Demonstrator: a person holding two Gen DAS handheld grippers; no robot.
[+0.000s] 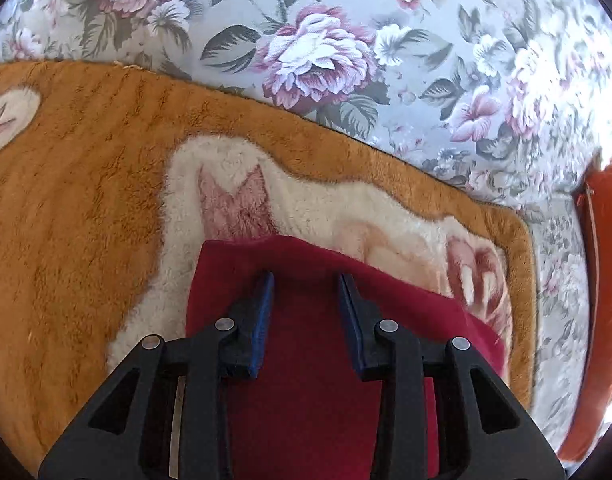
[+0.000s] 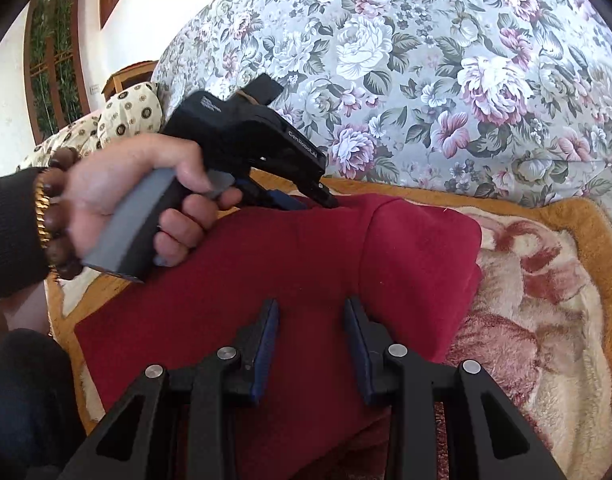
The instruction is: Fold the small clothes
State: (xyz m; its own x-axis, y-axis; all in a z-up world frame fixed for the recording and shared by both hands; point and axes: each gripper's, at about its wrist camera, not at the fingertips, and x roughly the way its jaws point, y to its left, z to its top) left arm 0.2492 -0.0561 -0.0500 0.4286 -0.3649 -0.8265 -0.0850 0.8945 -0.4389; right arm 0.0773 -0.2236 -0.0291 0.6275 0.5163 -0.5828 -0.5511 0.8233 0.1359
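Centrally, one dark red garment [image 2: 290, 280] lies folded on an orange and cream blanket [image 2: 546, 320], its long axis running lower left to upper right. Two grippers: the right gripper [image 2: 311, 306] hovers spread over it; the left gripper [image 1: 307, 280] is spread at its far edge

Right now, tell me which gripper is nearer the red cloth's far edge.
Left. The left gripper has its tips at the far edge of the red cloth. The right gripper hovers open over the cloth's near middle, well short of that edge.
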